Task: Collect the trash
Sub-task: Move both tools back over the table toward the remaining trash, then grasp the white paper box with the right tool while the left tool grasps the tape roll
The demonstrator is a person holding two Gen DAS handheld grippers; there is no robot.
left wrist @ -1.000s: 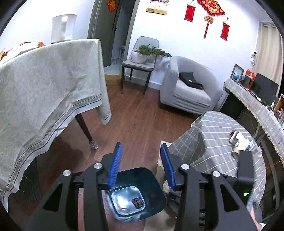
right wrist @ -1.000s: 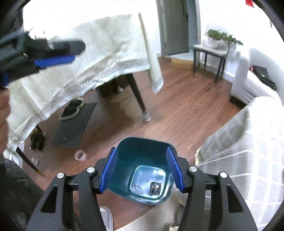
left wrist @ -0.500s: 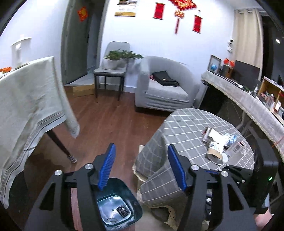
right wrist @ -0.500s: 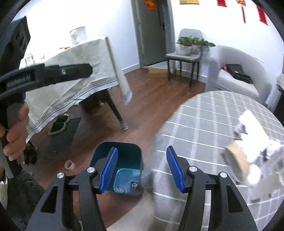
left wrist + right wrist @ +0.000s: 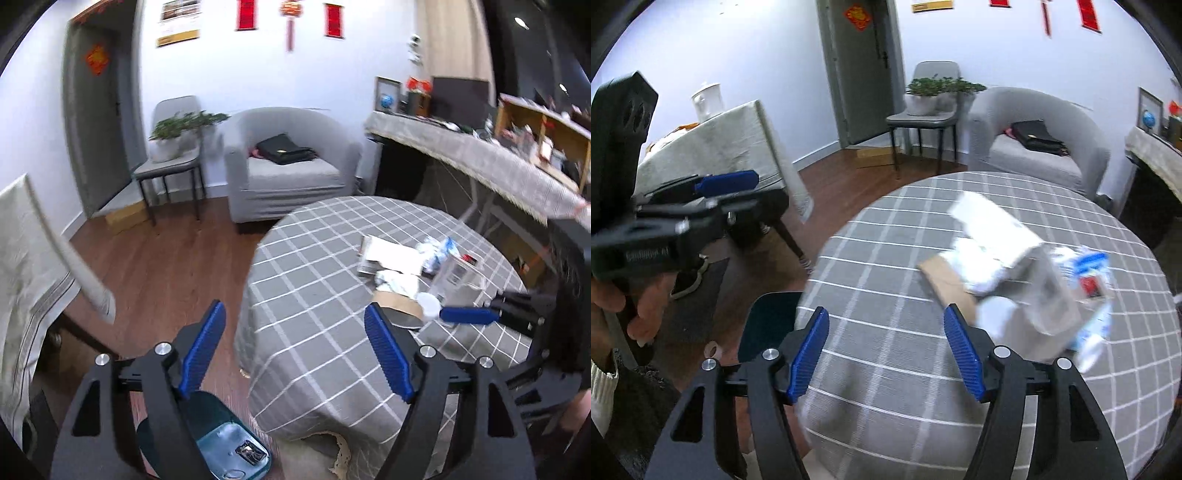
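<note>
A pile of trash (image 5: 413, 269) lies on the round table with the grey checked cloth (image 5: 325, 302): white paper, crumpled wrappers, a brown cardboard piece and a clear packet. It also shows, blurred, in the right wrist view (image 5: 1015, 266). A teal bin (image 5: 229, 446) stands on the floor by the table, with a small dark item inside; its rim shows in the right wrist view (image 5: 768, 325). My left gripper (image 5: 295, 347) is open and empty above the table's edge. My right gripper (image 5: 886, 354) is open and empty over the cloth, short of the pile.
A table with a cream cloth (image 5: 33, 266) stands to the left across wooden floor (image 5: 166, 258). A grey armchair (image 5: 288, 173) with a black bag, a chair with a plant (image 5: 173, 155) and a long sideboard (image 5: 480, 158) are behind.
Both grippers have swung up and right from over the bin toward the round table. The trash pile has come into view ahead. Both stay open.
</note>
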